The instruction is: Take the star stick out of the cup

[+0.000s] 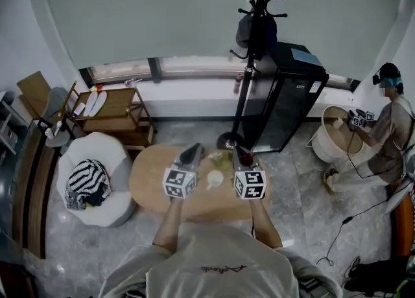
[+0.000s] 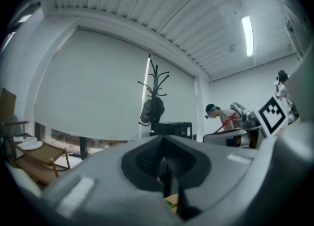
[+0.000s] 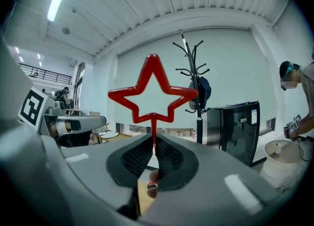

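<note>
Right gripper (image 3: pixel 153 142) is clamping the thin red stem of the star stick (image 3: pixel 153 119). Both pads are pressing on the stem. The open red star is standing upright above the jaw tips, and a small red end is showing below the pads.

In the head view the cup (image 1: pixel 214 179) is sitting upright on the worktop (image 1: pixel 148 183), white, between the two grippers. The right gripper is hovering just right of the cup. The stick is out of the cup and not touching it.

Left gripper (image 2: pixel 163 144) is clenched with nothing between the pads. It is hovering just left of the cup, pointing away from the person.

A small greenish thing (image 1: pixel 221 159) is lying just beyond the cup; cannot tell what it is. A coat rack (image 1: pixel 258 37) is standing beyond the cup with a dark bag hanging on it. A black fridge (image 1: pixel 290 99) is standing beyond and right of the cup, beside the rack.

Well right of the cup a second person (image 1: pixel 388 131) is bending over a white tub (image 1: pixel 334 136). Left of the cup, off the worktop, a white beanbag (image 1: pixel 107 154) is carrying a striped cushion (image 1: pixel 87 183). A wooden rack (image 1: pixel 113 114) is standing beyond and left of the cup.
</note>
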A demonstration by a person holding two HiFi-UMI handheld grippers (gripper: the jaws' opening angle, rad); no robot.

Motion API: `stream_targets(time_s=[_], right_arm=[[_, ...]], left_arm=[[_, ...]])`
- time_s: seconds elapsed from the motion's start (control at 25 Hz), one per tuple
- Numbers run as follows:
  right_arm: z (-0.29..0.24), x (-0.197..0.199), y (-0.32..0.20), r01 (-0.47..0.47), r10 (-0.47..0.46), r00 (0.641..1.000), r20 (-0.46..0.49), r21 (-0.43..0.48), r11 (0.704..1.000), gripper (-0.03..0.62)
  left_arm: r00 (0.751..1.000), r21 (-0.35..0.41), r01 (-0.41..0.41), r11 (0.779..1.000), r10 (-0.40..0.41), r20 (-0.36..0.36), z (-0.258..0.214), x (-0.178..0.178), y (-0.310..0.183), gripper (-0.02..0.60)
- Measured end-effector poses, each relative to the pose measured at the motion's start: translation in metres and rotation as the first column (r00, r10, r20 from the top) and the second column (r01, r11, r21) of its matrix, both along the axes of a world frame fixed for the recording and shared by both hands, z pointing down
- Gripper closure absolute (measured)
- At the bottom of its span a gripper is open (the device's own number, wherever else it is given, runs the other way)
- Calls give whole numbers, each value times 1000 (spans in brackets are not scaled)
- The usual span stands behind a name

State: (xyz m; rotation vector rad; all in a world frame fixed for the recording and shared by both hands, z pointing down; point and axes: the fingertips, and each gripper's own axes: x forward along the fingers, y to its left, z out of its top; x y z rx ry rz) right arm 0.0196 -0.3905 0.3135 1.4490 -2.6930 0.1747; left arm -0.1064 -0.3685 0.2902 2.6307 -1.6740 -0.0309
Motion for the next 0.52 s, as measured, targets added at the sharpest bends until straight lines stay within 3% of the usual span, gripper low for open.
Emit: stream_targets(time_s=[0.52], right_arm=[[5,-5,7,10,-10,1000,-17,0,1000,574]], left_arm=[[1000,-4,3,1000,-3,-1,6,0,7,580]])
